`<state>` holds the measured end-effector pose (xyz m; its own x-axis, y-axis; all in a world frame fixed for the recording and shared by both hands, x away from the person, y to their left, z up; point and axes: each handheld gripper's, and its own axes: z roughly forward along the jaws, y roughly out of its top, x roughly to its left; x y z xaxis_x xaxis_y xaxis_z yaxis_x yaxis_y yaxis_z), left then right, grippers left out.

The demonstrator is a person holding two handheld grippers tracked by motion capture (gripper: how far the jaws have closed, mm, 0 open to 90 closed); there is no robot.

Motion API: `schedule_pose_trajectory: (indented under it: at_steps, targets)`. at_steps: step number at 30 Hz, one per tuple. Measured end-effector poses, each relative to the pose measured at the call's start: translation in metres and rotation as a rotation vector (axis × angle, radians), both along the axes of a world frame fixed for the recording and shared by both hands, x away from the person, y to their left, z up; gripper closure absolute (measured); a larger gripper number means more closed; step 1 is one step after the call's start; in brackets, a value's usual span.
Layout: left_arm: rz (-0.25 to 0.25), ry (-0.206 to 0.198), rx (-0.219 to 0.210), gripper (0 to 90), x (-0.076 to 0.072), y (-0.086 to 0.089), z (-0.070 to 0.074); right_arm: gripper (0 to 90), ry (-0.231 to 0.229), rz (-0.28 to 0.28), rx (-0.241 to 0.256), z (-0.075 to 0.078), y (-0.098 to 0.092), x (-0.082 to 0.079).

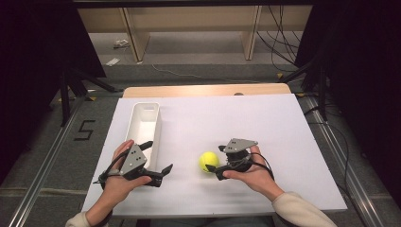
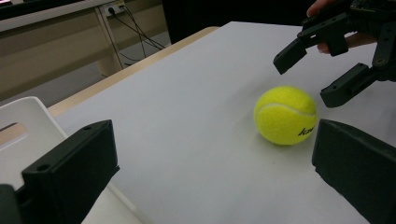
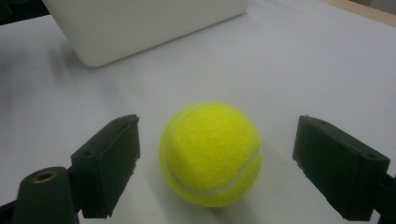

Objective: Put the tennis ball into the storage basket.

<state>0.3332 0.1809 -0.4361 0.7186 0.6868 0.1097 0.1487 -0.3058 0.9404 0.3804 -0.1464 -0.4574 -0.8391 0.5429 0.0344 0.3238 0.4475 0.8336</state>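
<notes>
We are straddling the tennis ball (image 3: pixel 211 155), light, fuzzy, springy, with the right gripper (image 3: pixel 215 163) jaws apart; squeezing across its middle.

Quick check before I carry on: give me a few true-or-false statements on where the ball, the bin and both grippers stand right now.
1. The tennis ball rests on the white table. True.
2. The right gripper is clamped on the ball. False: its jaws are open, with a gap on each side of the ball.
3. The white bin already holds the ball. False: the ball lies on the table, to the bin's right.
4. The left gripper is open and holds nothing. True.
5. The ball is red. False: it is yellow-green.
</notes>
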Motion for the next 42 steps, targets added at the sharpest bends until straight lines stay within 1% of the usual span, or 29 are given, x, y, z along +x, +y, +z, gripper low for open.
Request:
schedule_pose_trajectory:
  at_steps: [14, 18, 24, 25, 30, 32, 42]
  targets:
    - [-0.002, 0.0, -0.001, 0.0, 0.0, 0.0, 0.0, 15.4, -0.004, 0.009, -0.035, -0.006, 0.012, 0.005]
    - [-0.004, -0.001, 0.0, 0.0, 0.0, 0.0, 0.0, 15.4, 0.006, 0.005, -0.046, -0.01, 0.016, 0.007]
    - [-0.005, 0.0, -0.001, 0.0, 0.0, 0.0, 0.0, 15.3, 0.009, 0.011, -0.063, -0.014, 0.021, 0.01]
    - [-0.005, 0.0, -0.001, 0.0, 0.0, 0.0, 0.0, 15.3, 0.01, 0.011, -0.072, -0.016, 0.023, 0.01]
    - [-0.006, -0.001, 0.0, 0.0, 0.0, 0.0, 0.0, 15.3, 0.019, 0.012, -0.085, -0.019, 0.025, 0.012]
    - [-0.006, -0.001, 0.0, 0.0, 0.0, 0.0, 0.0, 15.3, 0.032, 0.007, -0.095, -0.021, 0.027, 0.013]
    - [-0.007, -0.002, -0.001, 0.0, 0.0, 0.001, 0.001, 15.4, 0.045, 0.013, -0.121, -0.027, 0.031, 0.014]
